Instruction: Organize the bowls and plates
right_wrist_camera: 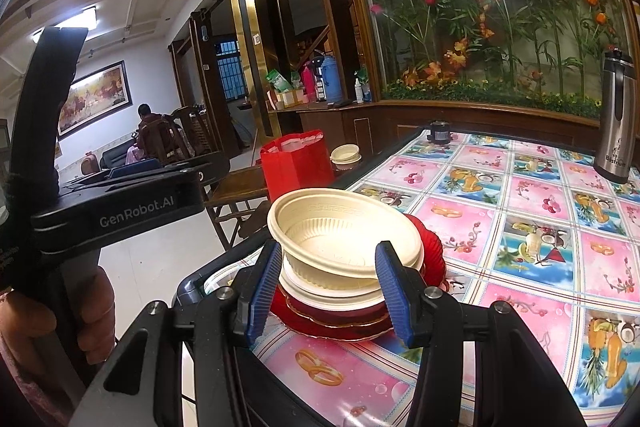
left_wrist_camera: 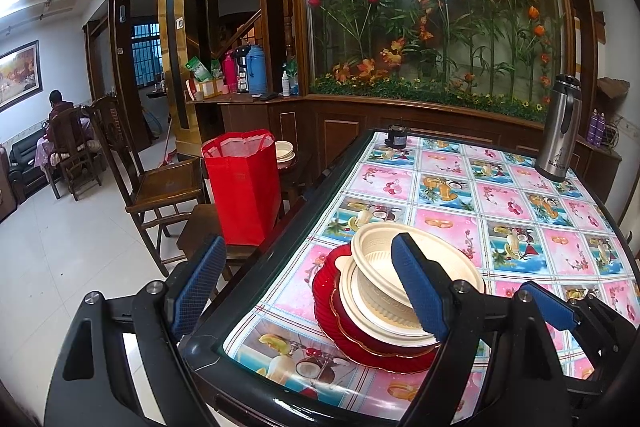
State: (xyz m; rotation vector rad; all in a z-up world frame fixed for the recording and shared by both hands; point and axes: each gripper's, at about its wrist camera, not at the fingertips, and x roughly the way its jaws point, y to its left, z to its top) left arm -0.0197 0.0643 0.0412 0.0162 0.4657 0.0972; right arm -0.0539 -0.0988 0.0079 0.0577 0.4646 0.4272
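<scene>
The left claw (left_wrist_camera: 308, 287) is held spread wide at the bench (left_wrist_camera: 520, 187) corner, nothing between its pads. To its right, a cream bowl (right_wrist_camera: 344, 227) tops stacked cream and red plates (right_wrist_camera: 344, 327). The right claw (right_wrist_camera: 328, 291) is seen half spread, straddling the bowl's wall; contact cannot be told. The bowl is judged light, thin plastic, slippery, best taken by the rim.

Both cameras sit low at the table's (left_wrist_camera: 500, 187) near corner, facing its far edge. Both share the dish stack (left_wrist_camera: 384, 291) (right_wrist_camera: 344, 259), the right view closer.
</scene>
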